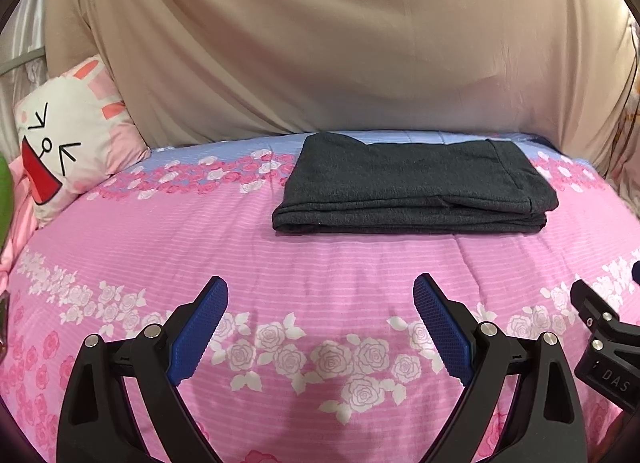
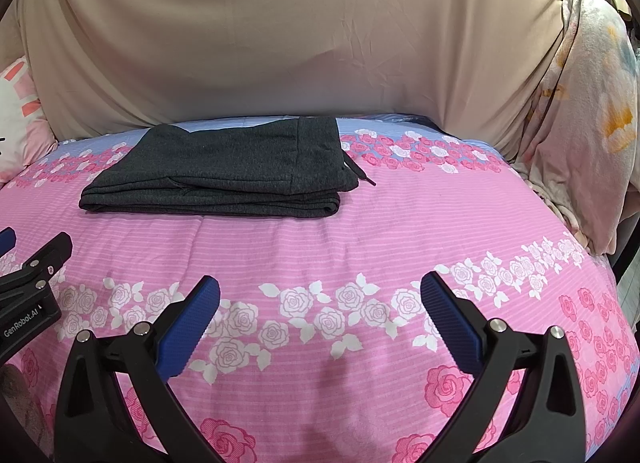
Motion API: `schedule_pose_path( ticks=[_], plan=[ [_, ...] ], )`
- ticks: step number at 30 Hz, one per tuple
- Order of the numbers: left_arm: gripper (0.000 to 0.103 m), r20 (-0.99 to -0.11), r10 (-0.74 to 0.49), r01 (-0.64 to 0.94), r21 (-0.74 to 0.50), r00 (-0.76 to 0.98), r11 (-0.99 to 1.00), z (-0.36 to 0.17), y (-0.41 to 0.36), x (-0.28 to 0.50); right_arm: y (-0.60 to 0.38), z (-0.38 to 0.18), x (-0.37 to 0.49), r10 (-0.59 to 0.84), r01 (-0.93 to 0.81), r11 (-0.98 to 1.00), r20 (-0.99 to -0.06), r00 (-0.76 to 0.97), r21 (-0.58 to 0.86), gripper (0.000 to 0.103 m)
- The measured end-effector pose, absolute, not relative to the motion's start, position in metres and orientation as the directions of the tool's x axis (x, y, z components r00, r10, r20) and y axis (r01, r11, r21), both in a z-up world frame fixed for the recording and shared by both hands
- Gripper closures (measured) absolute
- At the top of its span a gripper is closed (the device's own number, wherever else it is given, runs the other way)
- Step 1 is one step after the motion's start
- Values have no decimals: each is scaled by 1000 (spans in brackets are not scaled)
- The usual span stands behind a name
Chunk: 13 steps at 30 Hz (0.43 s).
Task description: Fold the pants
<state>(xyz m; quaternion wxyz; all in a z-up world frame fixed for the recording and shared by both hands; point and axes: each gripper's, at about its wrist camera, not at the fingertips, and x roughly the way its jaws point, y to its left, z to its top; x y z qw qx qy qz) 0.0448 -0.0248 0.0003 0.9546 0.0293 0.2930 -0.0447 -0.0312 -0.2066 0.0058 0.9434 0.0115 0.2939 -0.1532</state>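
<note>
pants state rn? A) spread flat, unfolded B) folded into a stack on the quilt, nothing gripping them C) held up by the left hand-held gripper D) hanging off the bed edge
B: the pants lie as a layered rectangle on the quilt, with the left hand-held gripper and right hand-held gripper both open and short of them.

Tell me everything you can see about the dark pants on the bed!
The pants are dark charcoal grey, soft knit-looking cloth, folded into a flat, neat rectangle of several layers. They lie on the pink rose-patterned bedspread, near the beige sheet behind. A dark drawstring pokes out on the right. Nothing holds them.
</note>
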Motion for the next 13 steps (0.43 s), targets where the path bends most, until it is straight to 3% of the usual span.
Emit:
schedule_pose_path(
  ticks=[13],
  plan=[
    [12,-573,-58,111,57,818,992,-1,-31,45,-206,3,-36,-280,308,950,-563,778,-47,5]
  ],
)
